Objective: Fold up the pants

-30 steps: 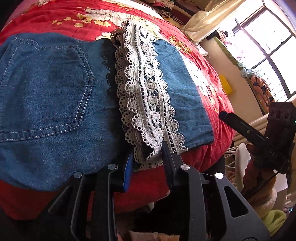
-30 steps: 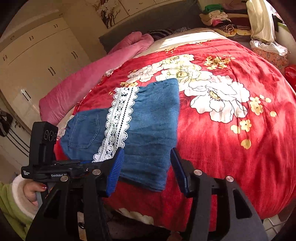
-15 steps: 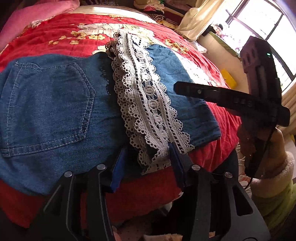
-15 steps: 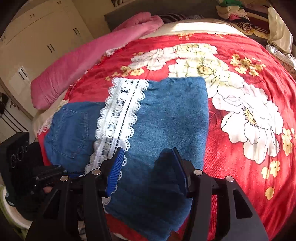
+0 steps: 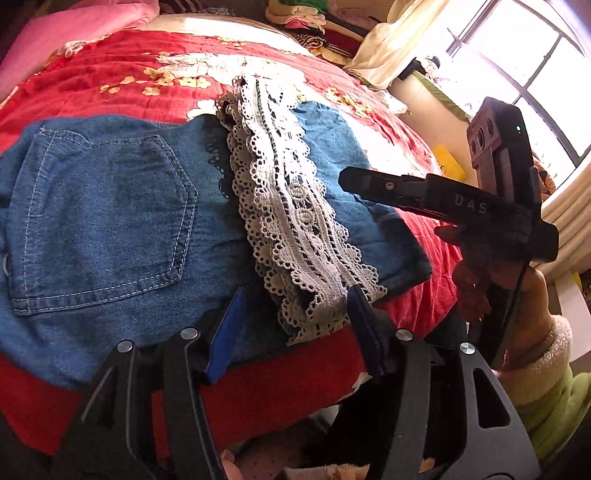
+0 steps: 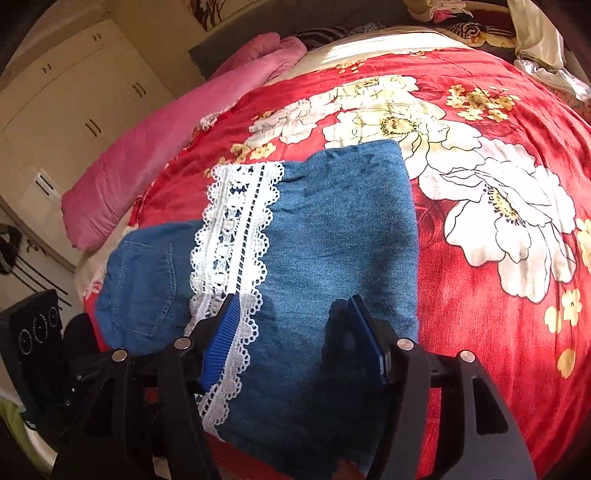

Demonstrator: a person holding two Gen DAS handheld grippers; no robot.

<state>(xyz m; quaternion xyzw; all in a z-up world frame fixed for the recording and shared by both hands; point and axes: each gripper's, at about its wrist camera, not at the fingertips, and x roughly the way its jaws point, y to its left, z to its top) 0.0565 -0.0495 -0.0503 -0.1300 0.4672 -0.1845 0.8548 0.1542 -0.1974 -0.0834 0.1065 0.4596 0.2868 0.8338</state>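
Blue denim pants (image 5: 103,221) lie folded on the bed, back pocket up, with a white lace hem (image 5: 280,206) laid across them. My left gripper (image 5: 293,326) sits at the near edge. Its jaws are opening, and the lace end lies loose between the pads without being pressed. In the right wrist view, my right gripper (image 6: 293,334) hovers over the folded leg (image 6: 332,240) beside the lace (image 6: 236,229). Its jaws are opening too, over flat denim with nothing pinched. From the left wrist view the right gripper (image 5: 354,181) shows side-on above the folded leg.
A red floral blanket (image 6: 498,295) covers the bed. A pink quilt (image 6: 147,155) lies along its far left side before a cream wardrobe (image 6: 74,92). Piled clothes (image 5: 314,22) sit at the head and a window (image 5: 535,55) is at the right. A hand in a fleece sleeve (image 5: 535,350) holds the right gripper.
The left jaws have spread apart from around the lace end. The right gripper came in over the folded leg from the bed's edge, and its jaws widened.
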